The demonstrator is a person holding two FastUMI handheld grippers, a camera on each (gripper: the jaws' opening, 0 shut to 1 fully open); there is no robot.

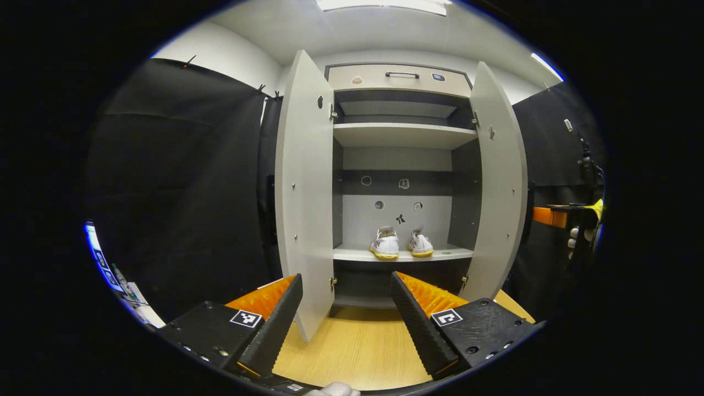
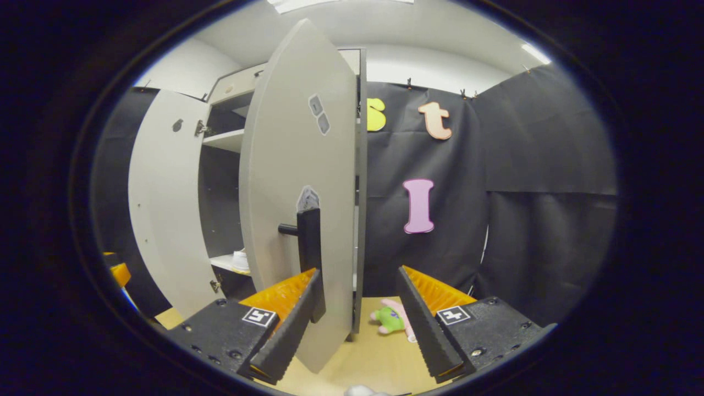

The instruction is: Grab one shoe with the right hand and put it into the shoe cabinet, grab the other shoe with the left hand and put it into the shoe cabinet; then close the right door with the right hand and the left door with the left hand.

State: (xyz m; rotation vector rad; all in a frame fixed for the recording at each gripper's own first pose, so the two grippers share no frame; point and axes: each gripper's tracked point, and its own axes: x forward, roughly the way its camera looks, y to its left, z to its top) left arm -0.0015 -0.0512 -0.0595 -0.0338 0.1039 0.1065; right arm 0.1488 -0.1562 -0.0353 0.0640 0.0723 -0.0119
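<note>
shoes (image 1: 400,244) side by side on lower shelf (image 1: 456,253) of shoe cabinet (image 1: 400,77) | left door (image 1: 304,187), right door (image 2: 300,181) open | left gripper (image 1: 346,305) fingers wide, empty | right gripper (image 2: 357,308) fingers wide, empty, near right door's handle (image 2: 309,242)

Small green-and-pink plush toy (image 2: 391,320) on wooden floor (image 2: 379,357), near black cloth wall (image 2: 539,220).

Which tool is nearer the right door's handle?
Right. The right tool is open just short of the right door's handle. The left tool is open, farther back, facing the shoes.
</note>
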